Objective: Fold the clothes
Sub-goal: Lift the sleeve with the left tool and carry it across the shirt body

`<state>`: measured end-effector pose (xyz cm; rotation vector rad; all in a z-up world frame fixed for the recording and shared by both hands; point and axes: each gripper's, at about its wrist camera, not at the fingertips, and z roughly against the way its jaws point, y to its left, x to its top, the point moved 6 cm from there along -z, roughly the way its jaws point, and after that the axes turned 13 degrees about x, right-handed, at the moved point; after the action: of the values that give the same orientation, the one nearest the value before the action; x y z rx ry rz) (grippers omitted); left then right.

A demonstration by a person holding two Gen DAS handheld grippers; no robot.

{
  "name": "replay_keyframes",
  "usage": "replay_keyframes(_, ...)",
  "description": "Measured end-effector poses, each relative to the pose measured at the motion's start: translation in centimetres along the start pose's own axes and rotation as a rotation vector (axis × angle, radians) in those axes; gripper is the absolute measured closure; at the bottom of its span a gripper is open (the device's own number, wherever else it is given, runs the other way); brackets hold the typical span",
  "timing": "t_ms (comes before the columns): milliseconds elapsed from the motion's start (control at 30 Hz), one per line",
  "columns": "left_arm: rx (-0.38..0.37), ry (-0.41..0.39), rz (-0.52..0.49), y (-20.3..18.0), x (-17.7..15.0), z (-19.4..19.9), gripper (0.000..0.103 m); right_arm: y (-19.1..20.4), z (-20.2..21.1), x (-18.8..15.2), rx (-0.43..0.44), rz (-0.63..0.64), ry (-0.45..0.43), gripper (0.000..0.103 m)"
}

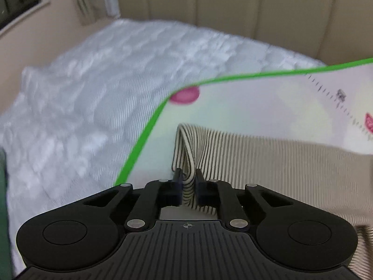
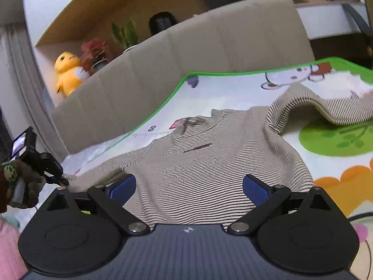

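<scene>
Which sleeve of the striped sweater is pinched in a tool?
The sleeve in the left tool, clamped at its cuff; the other sleeve lies loose, humped on the mat.

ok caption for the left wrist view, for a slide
Left claw shut on a fold of the beige striped knit sweater's sleeve, over the green-edged cartoon play mat.

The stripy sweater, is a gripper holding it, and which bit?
Yes. The left gripper is shut on the striped sweater, pinching the cuff end of one sleeve. The right gripper is open above the sweater's body, holding nothing.
</scene>
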<state>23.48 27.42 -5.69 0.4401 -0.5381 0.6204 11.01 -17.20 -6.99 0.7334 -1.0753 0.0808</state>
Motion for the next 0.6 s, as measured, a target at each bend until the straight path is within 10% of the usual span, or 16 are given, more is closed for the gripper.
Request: replay_keyframes(600, -0.287, -0.37, -0.188, -15.8, 8.6, 25.3, 0.093, -3.3, 1.5, 0.7, 0.019, -0.222, -0.081, 0.003)
